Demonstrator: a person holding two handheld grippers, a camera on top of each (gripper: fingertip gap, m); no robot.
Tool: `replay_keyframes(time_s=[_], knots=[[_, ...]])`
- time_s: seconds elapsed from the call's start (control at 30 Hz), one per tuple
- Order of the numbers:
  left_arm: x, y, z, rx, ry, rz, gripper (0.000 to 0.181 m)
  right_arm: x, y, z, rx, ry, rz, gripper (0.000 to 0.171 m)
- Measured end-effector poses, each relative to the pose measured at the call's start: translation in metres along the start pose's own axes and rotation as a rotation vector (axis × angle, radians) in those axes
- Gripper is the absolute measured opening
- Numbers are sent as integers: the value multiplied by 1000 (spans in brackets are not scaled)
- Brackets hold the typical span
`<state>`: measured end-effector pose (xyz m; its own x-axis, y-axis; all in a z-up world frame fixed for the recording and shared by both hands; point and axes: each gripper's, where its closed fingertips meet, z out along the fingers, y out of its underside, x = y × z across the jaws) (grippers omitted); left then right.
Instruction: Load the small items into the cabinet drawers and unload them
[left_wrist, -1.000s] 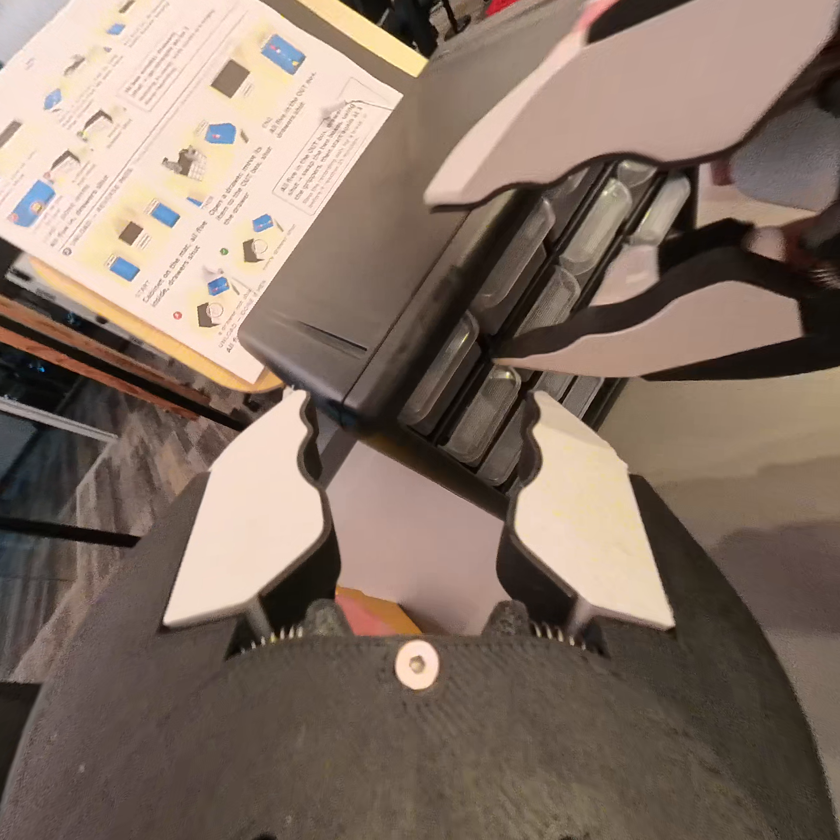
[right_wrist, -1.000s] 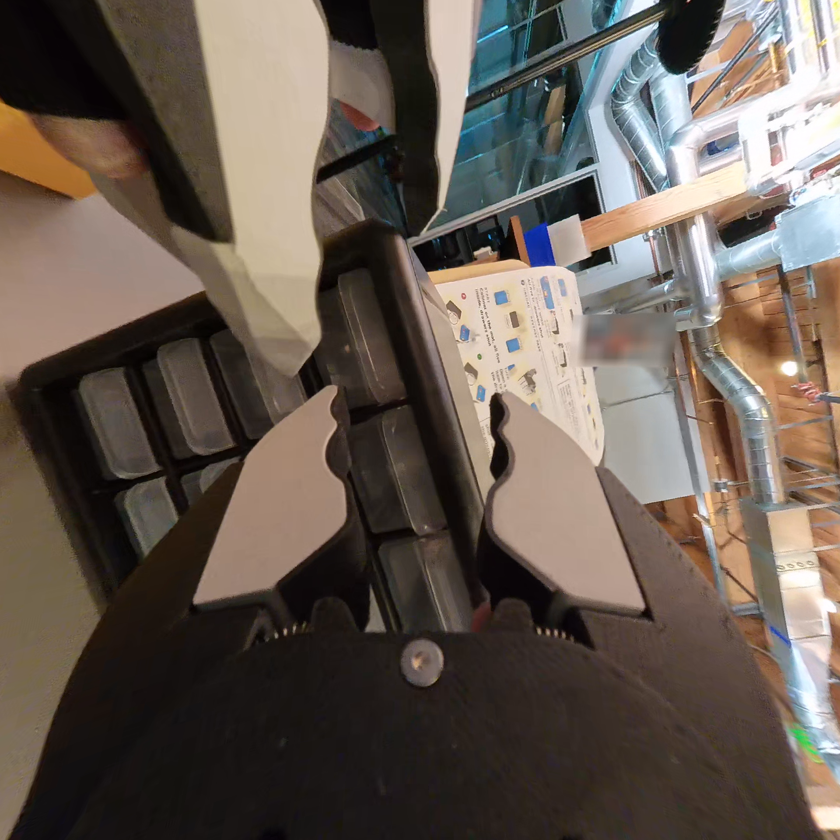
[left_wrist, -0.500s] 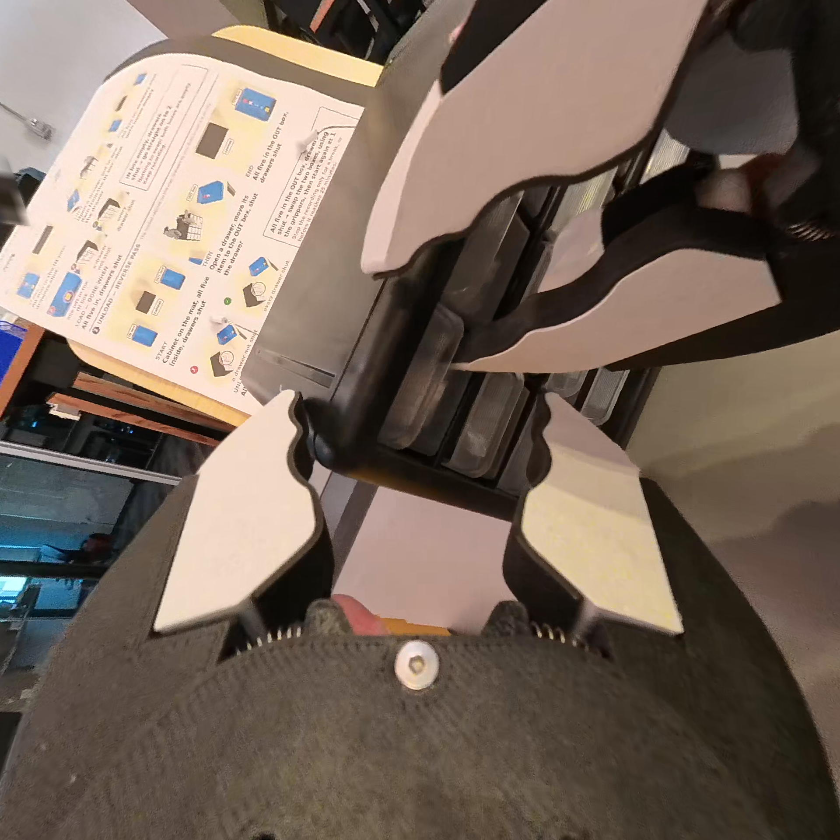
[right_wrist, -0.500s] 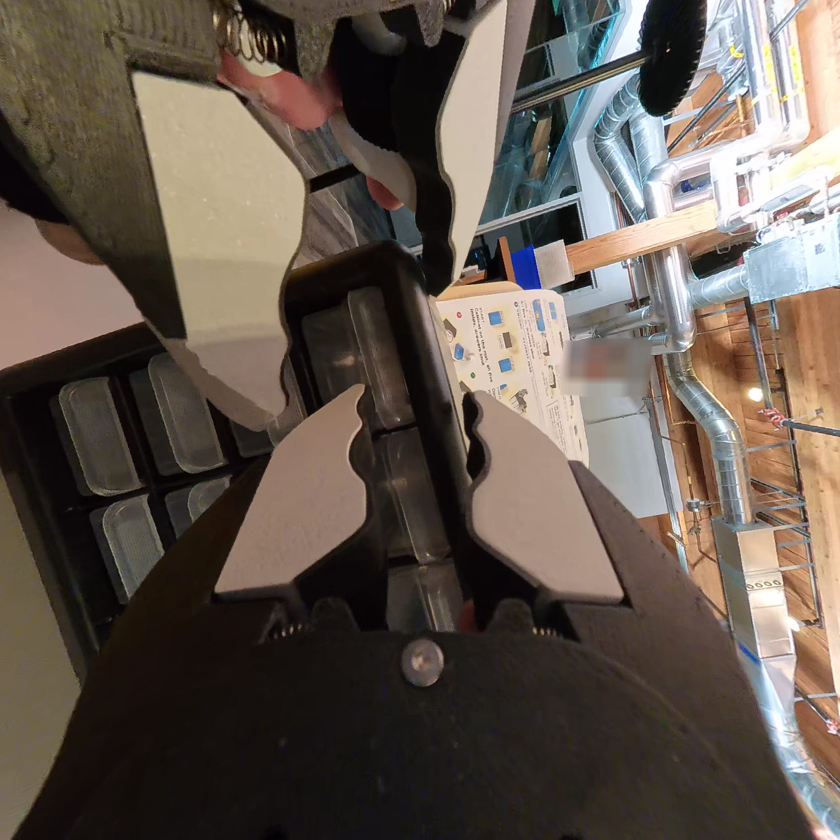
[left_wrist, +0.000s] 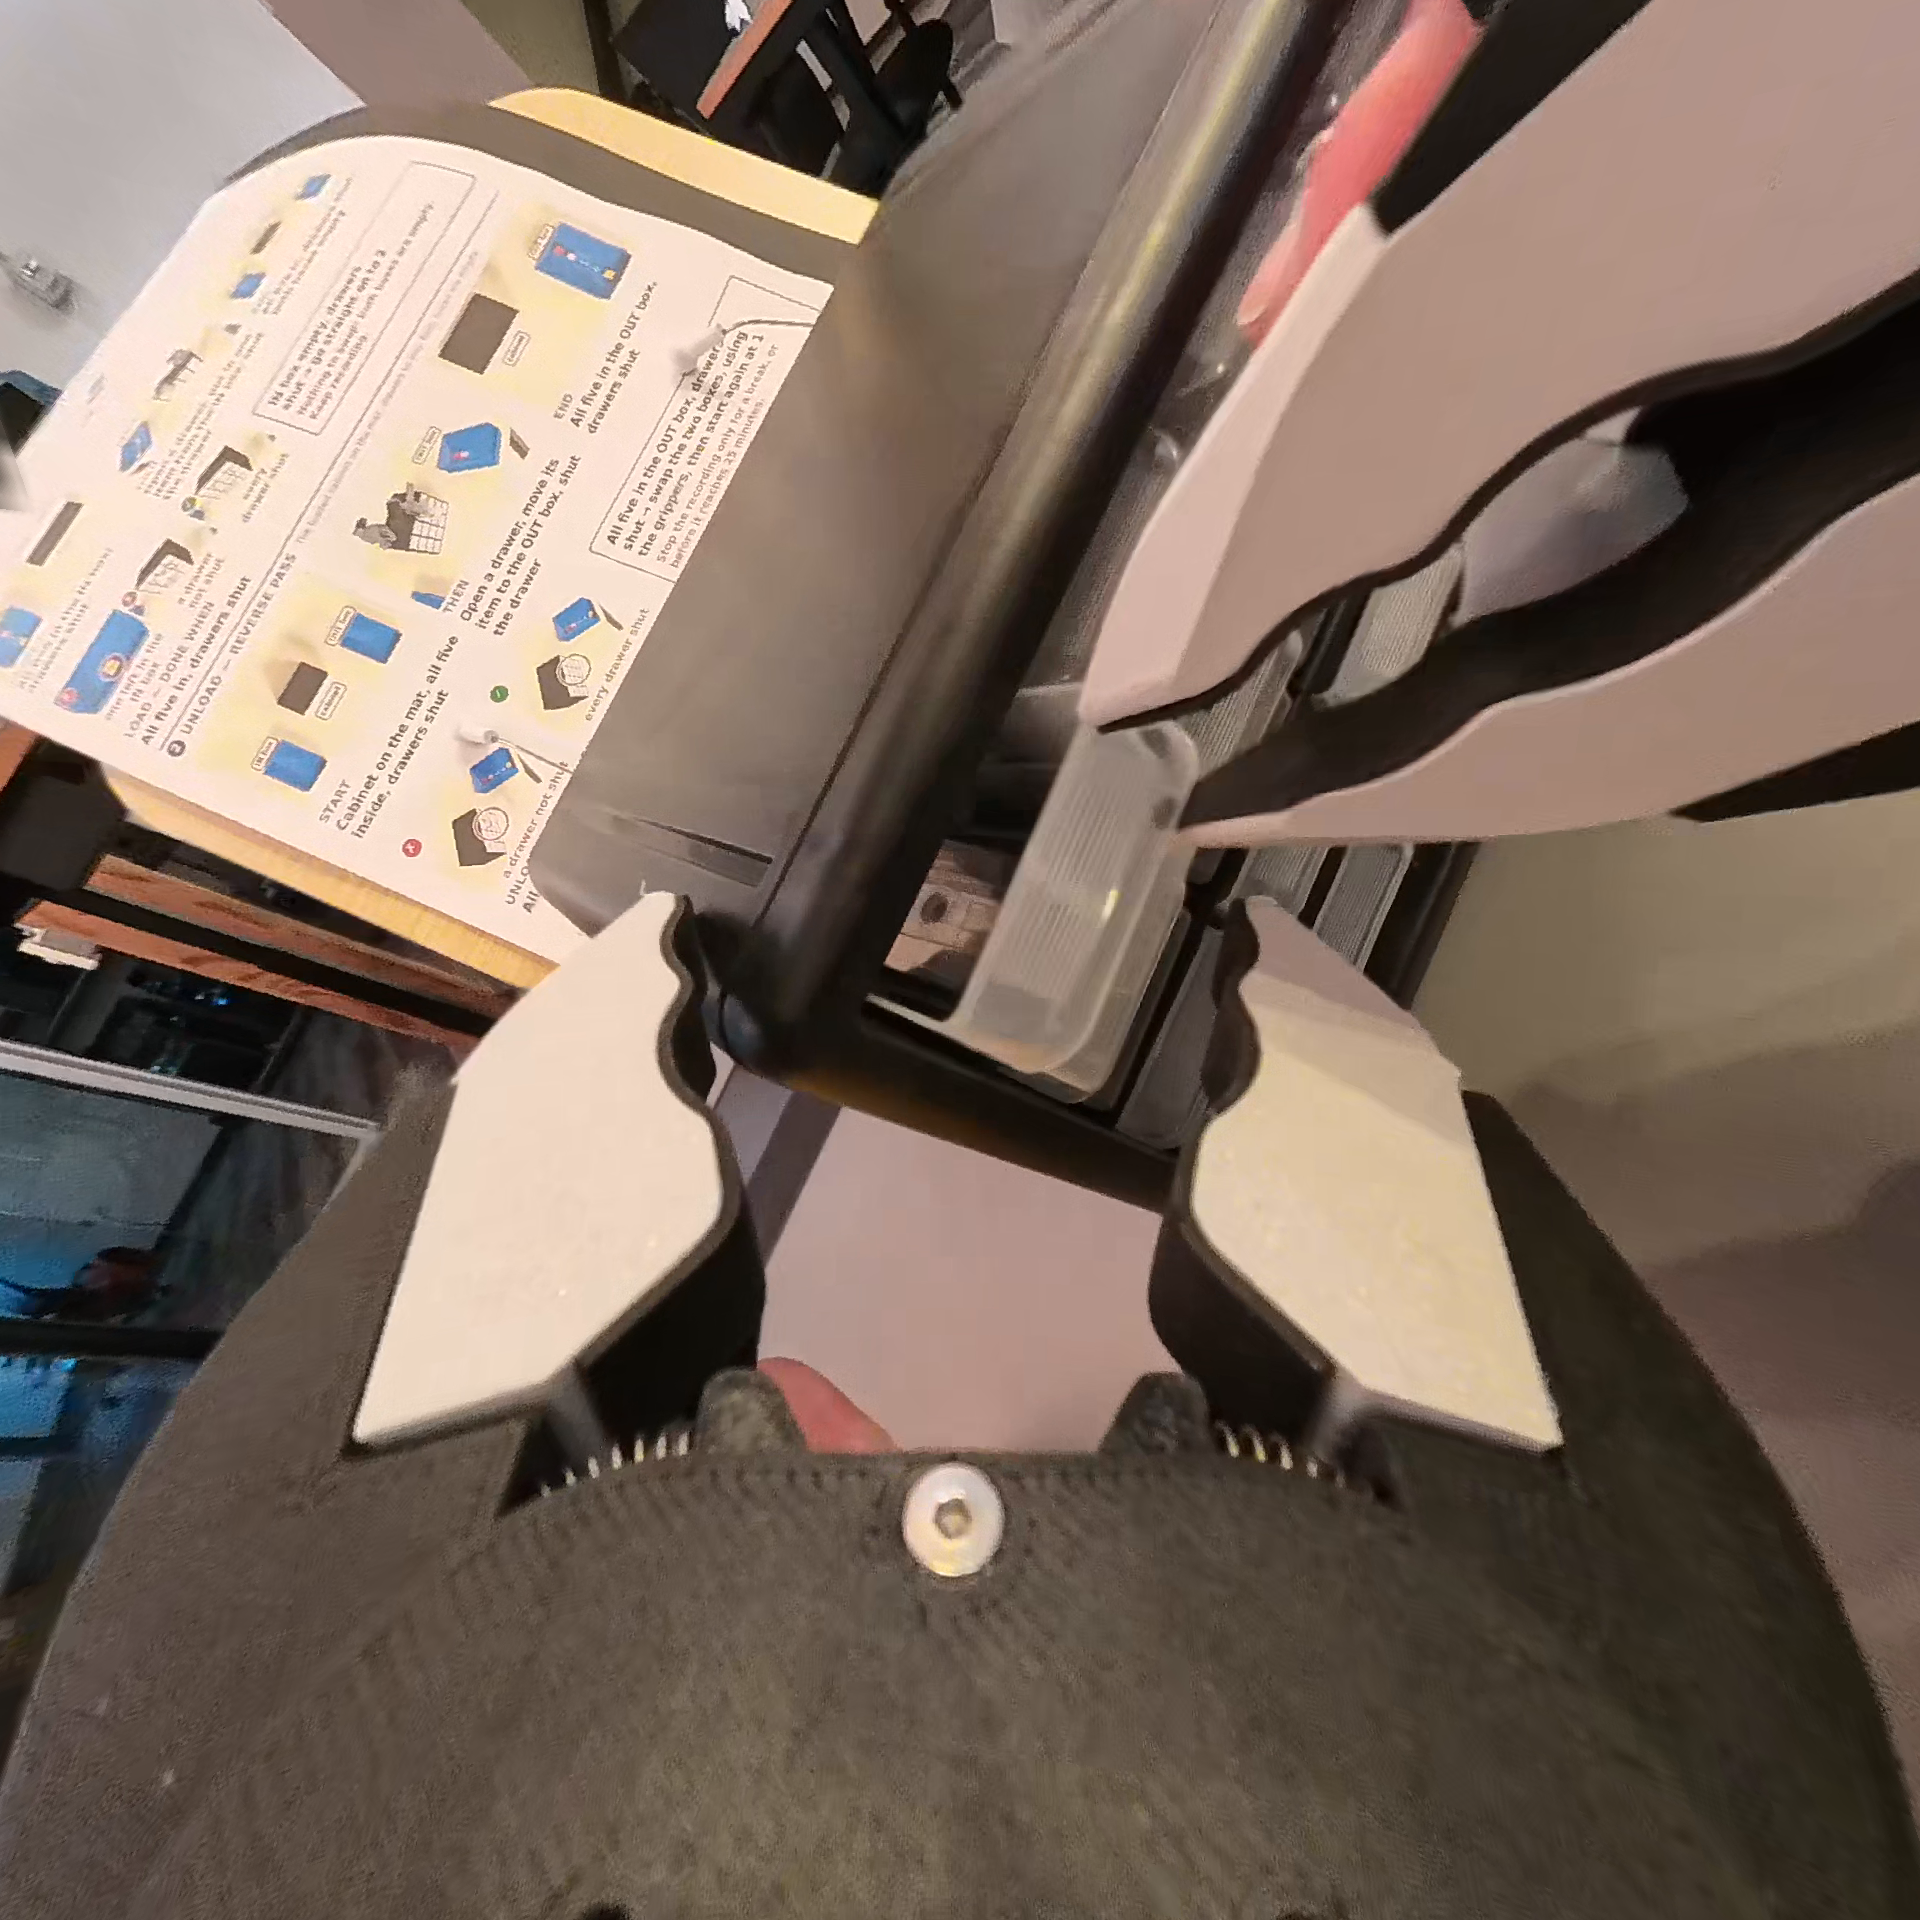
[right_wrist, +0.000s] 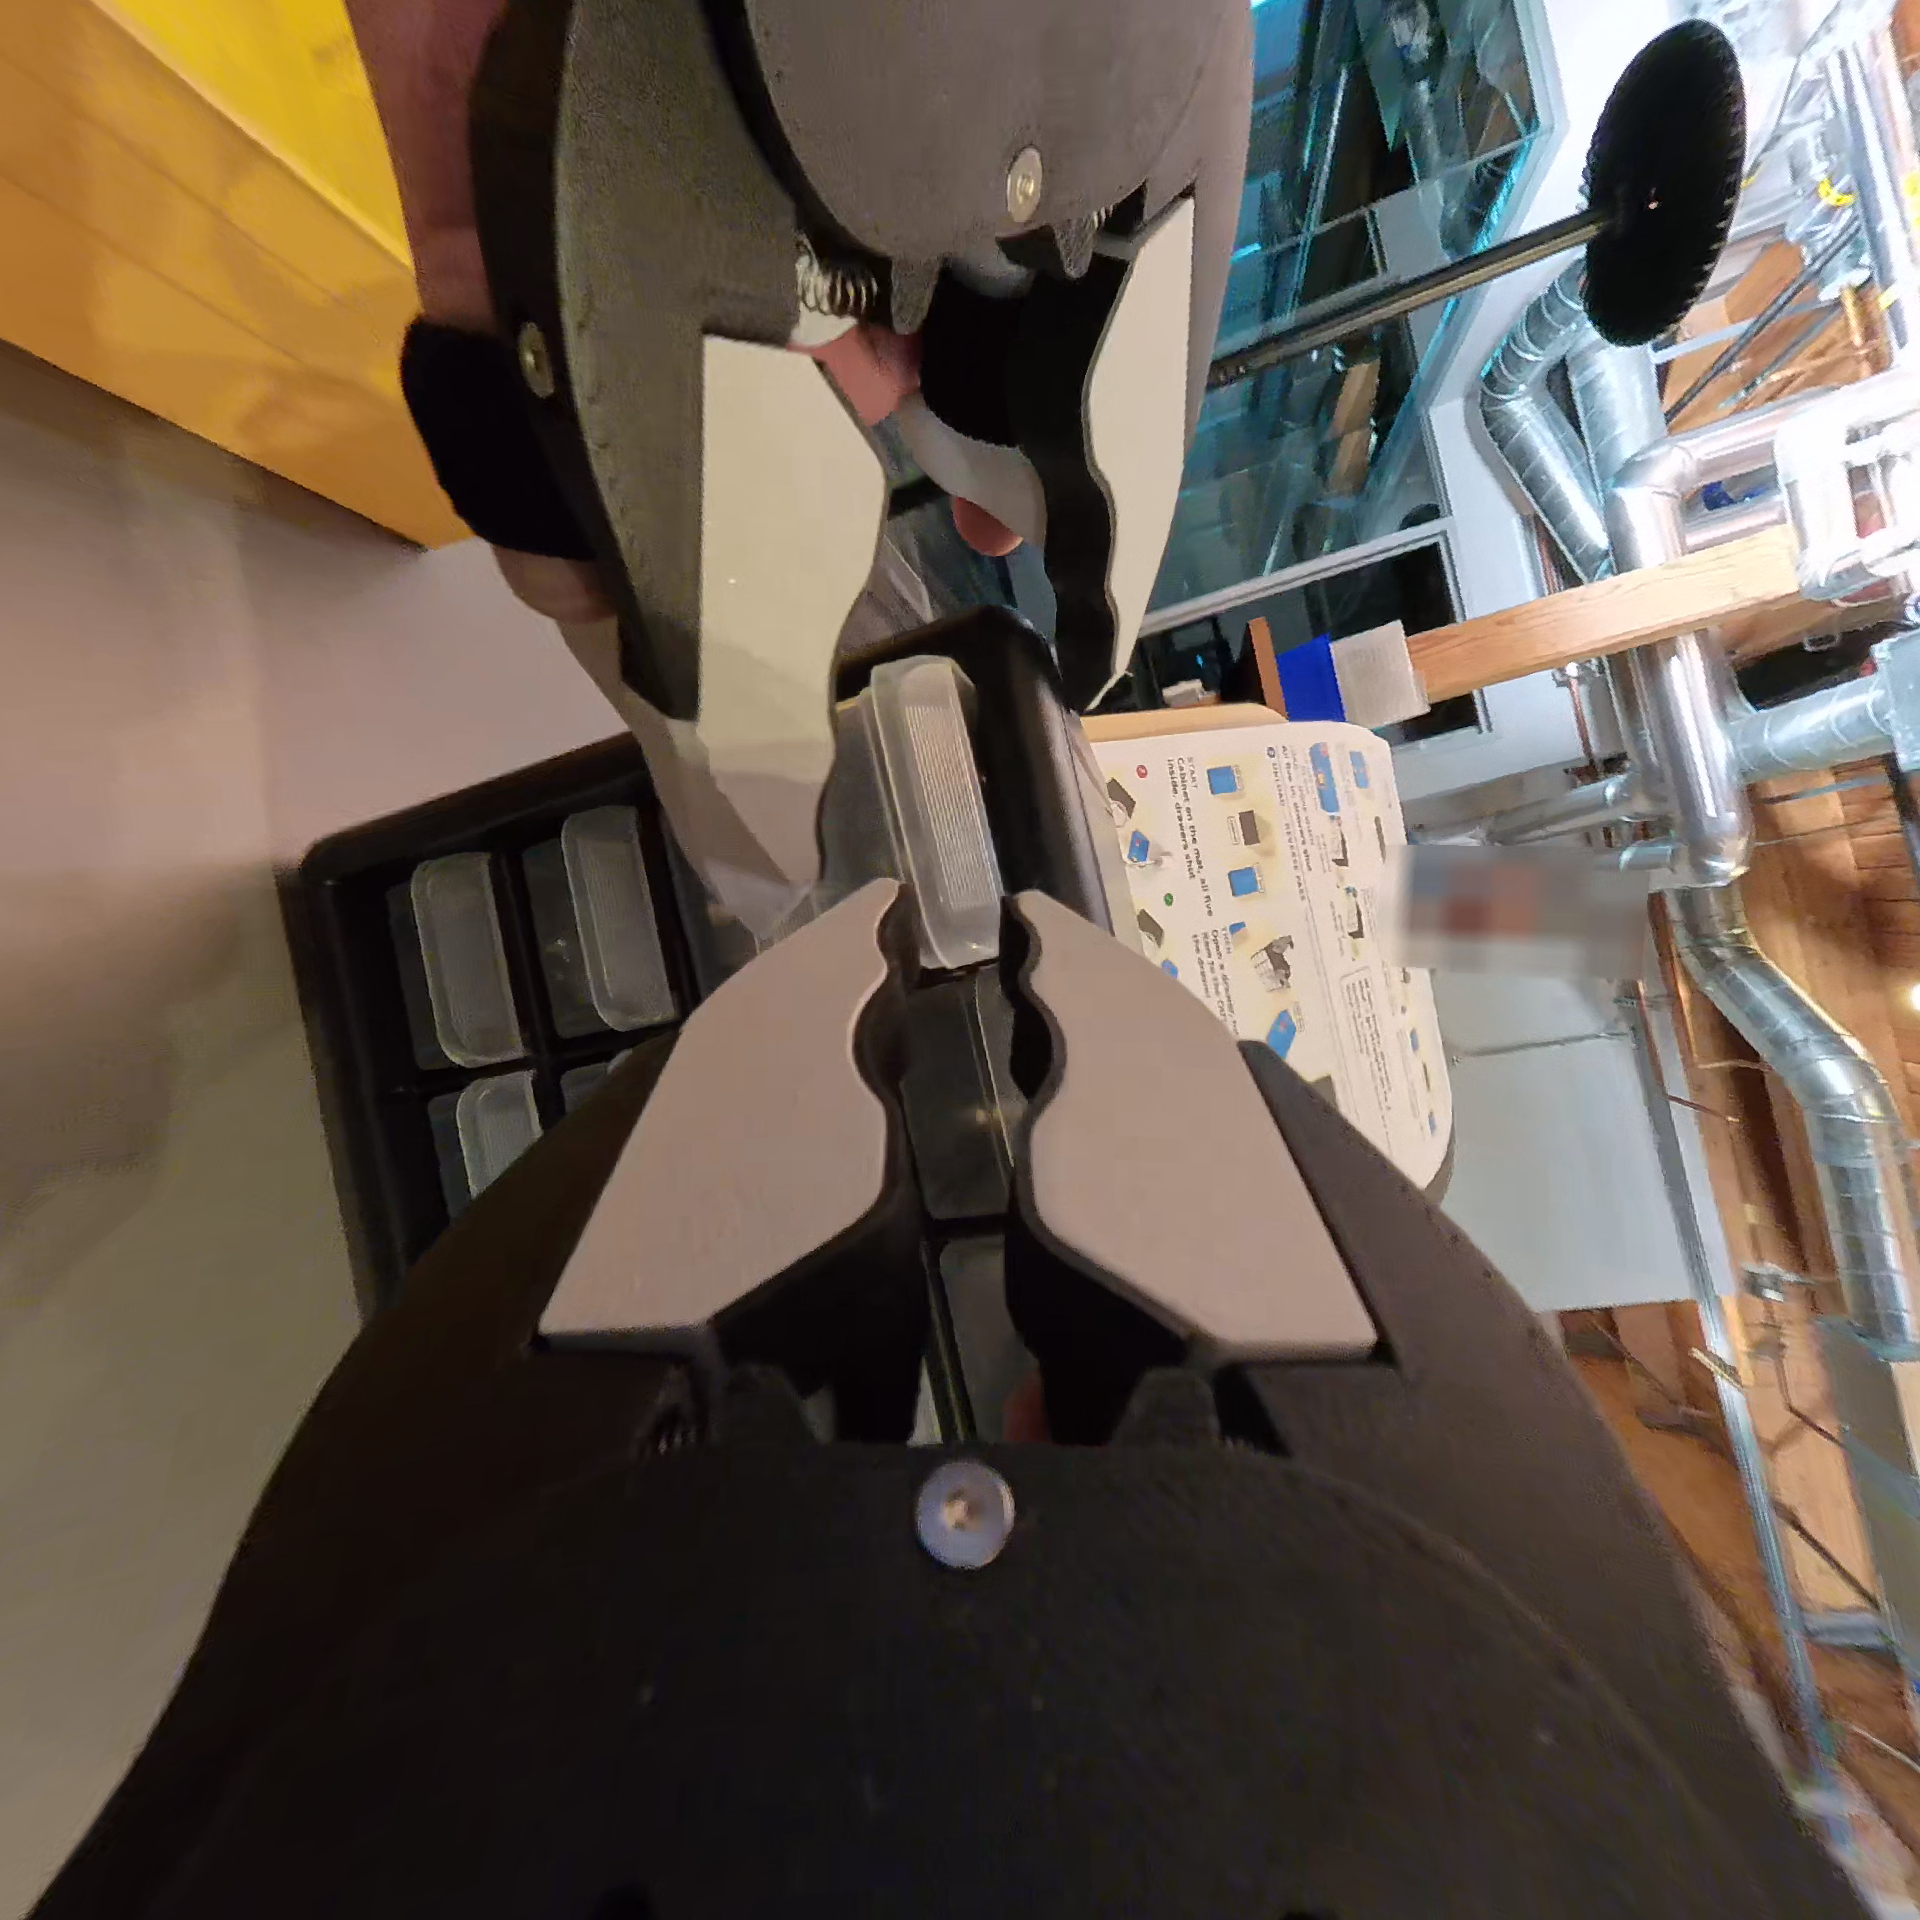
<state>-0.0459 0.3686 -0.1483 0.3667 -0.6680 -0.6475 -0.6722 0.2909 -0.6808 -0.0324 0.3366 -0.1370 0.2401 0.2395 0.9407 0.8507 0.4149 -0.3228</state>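
Observation:
The black drawer cabinet (left_wrist: 779, 520) lies tilted across both views, also in the right wrist view (right_wrist: 343, 935). One clear drawer (left_wrist: 1081, 904) at its corner is slid partly out; it also shows in the right wrist view (right_wrist: 935, 790). My right gripper (right_wrist: 954, 914) is shut on this drawer's front lip, and it reaches in from the upper right of the left wrist view (left_wrist: 1143, 769). My left gripper (left_wrist: 961, 935) is open, its fingers straddling the cabinet's corner beside the drawer. It hangs over the cabinet in the right wrist view (right_wrist: 935, 769). No small items are visible.
Several other clear drawers (right_wrist: 468, 956) are shut in the cabinet. A printed instruction sheet (left_wrist: 416, 468) lies on a pale wooden board beside the cabinet, also in the right wrist view (right_wrist: 1299, 935). A grey mat (left_wrist: 935, 1278) lies under the cabinet. Metal ducts (right_wrist: 1683, 727) fill the background.
My right gripper has closed on the corner drawer's lip and the drawer has slid out. My left gripper has moved closer to the cabinet's corner, still open.

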Motion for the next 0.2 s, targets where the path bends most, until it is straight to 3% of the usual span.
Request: replay_keyframes(time_s=[0.2], knots=[[-1, -3, -2, 26, 30, -55, 91, 9, 5, -8, 18, -71, 62, 35]])
